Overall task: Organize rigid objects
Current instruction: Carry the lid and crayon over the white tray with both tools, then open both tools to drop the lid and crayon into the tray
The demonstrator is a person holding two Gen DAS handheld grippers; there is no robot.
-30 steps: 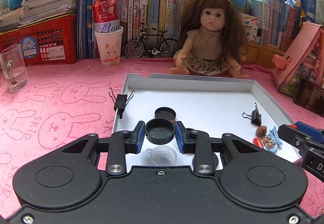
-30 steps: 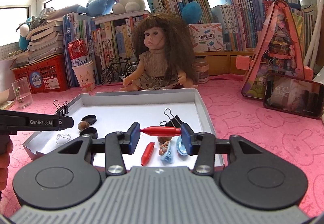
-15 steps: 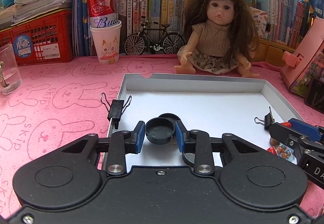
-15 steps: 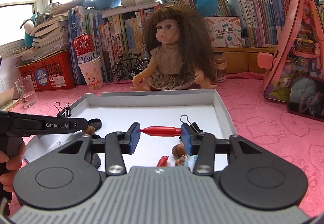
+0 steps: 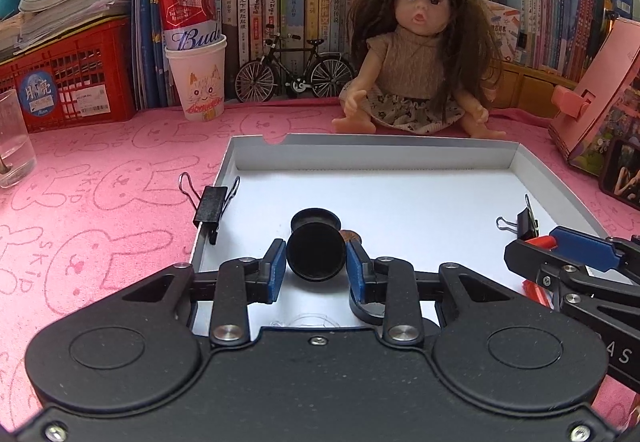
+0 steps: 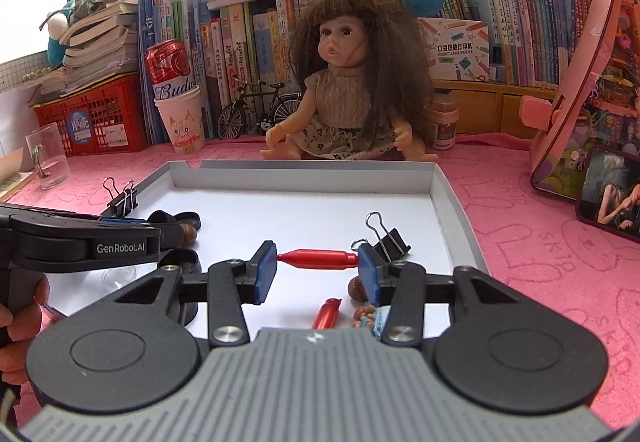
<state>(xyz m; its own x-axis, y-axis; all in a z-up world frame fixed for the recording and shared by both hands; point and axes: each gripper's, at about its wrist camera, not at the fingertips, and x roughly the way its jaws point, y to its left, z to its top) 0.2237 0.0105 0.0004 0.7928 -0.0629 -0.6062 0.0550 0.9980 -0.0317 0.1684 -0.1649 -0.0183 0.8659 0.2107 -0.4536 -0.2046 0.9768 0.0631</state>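
My left gripper (image 5: 316, 265) is shut on a black round cap (image 5: 316, 257) and holds it above the near left part of the white tray (image 5: 376, 146). A second black cap (image 5: 315, 219) and a brown nut (image 5: 351, 235) lie just beyond it. My right gripper (image 6: 317, 271) is shut on a red bullet-shaped piece (image 6: 318, 258), held end to end above the tray's (image 6: 304, 172) near right part. Below it lie another red piece (image 6: 327, 312), a brown nut (image 6: 357, 288) and small blue items (image 6: 370, 318). The right gripper also shows in the left wrist view (image 5: 560, 242).
A black binder clip (image 5: 210, 205) sits on the tray's left rim, another (image 6: 390, 240) lies inside at the right. A doll (image 5: 412, 58) sits behind the tray. A paper cup with a can (image 5: 196, 82), a glass (image 5: 12, 142), a red crate (image 5: 72, 82) and a pink toy house (image 6: 592, 98) stand around.
Both grippers have risen with their objects still held. The left one lifted the black cap clear of the tray floor, and both views now sit higher above the tray.
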